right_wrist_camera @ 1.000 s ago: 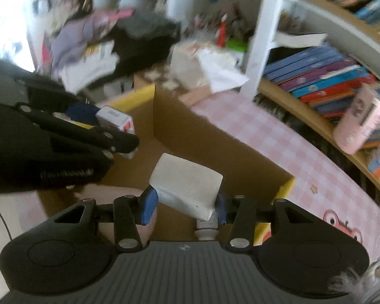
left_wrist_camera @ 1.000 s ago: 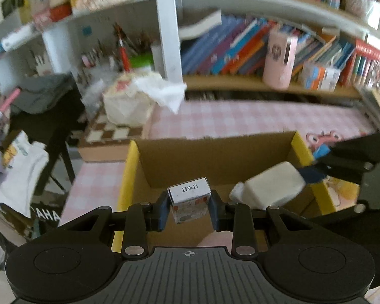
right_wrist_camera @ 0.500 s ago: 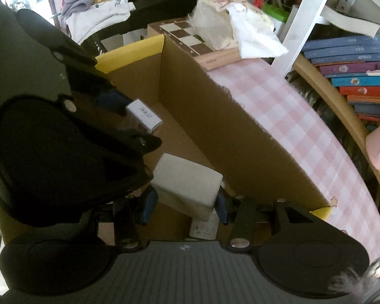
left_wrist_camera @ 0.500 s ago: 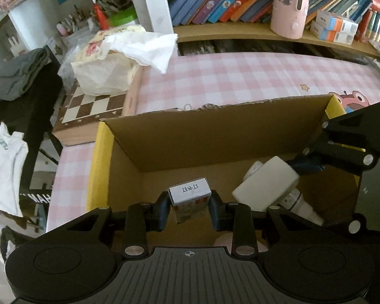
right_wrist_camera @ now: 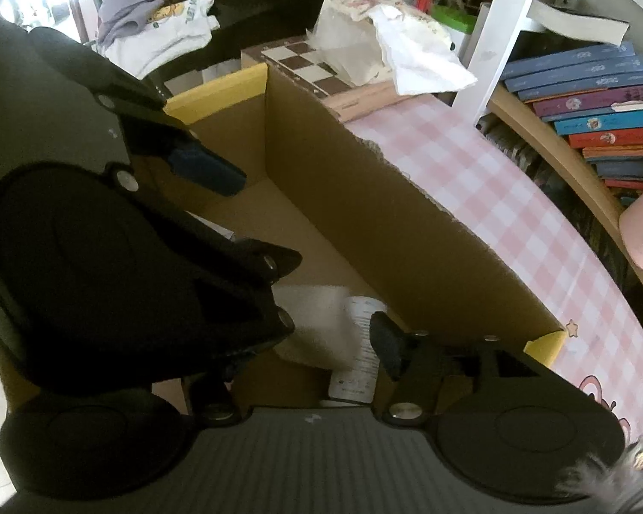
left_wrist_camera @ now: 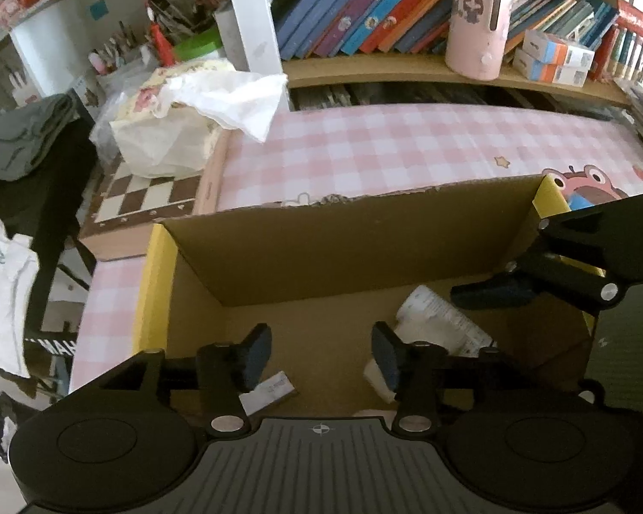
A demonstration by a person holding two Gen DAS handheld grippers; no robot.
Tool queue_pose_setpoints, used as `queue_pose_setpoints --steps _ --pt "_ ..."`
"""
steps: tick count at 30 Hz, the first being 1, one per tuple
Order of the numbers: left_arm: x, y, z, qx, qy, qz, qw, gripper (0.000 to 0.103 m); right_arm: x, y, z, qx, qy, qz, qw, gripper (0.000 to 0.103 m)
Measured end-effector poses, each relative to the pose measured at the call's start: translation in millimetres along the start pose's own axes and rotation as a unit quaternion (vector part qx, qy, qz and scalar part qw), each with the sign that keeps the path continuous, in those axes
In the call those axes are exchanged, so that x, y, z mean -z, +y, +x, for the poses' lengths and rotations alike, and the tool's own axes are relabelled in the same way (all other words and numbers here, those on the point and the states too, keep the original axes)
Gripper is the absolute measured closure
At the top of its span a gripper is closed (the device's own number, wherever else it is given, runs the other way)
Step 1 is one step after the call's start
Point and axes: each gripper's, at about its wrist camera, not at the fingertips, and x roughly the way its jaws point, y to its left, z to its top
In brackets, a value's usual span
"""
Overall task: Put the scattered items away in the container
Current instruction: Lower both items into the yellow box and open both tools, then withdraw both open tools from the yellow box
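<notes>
The cardboard box (left_wrist_camera: 343, 248) with yellow flaps stands on the pink checked table, and both grippers hang over it. My left gripper (left_wrist_camera: 321, 355) is open and empty. The small white carton (left_wrist_camera: 268, 392) lies on the box floor just below its left finger. My right gripper (right_wrist_camera: 321, 334) is open and empty; its left finger is hidden behind the left gripper's body. A white bottle (left_wrist_camera: 441, 321) and a white block (right_wrist_camera: 317, 325) lie on the box floor under it. The right gripper also shows in the left wrist view (left_wrist_camera: 506, 291).
A chessboard (left_wrist_camera: 150, 197) with a crumpled white bag (left_wrist_camera: 184, 128) on it lies left of the box. A bookshelf with a pink appliance (left_wrist_camera: 478, 21) runs behind the table. Clothes hang on a dark chair (left_wrist_camera: 21, 162) at the left.
Both grippers have opened over the box. The small carton has dropped from the left gripper and the white block from the right; both now lie on the box floor.
</notes>
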Motion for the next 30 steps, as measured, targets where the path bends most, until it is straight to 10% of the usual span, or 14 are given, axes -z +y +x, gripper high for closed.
queue_pose_setpoints --steps 30 --pt "78 -18 -160 -0.018 -0.184 -0.037 0.9821 0.017 76 41 -155 0.092 -0.165 0.114 0.975 0.031"
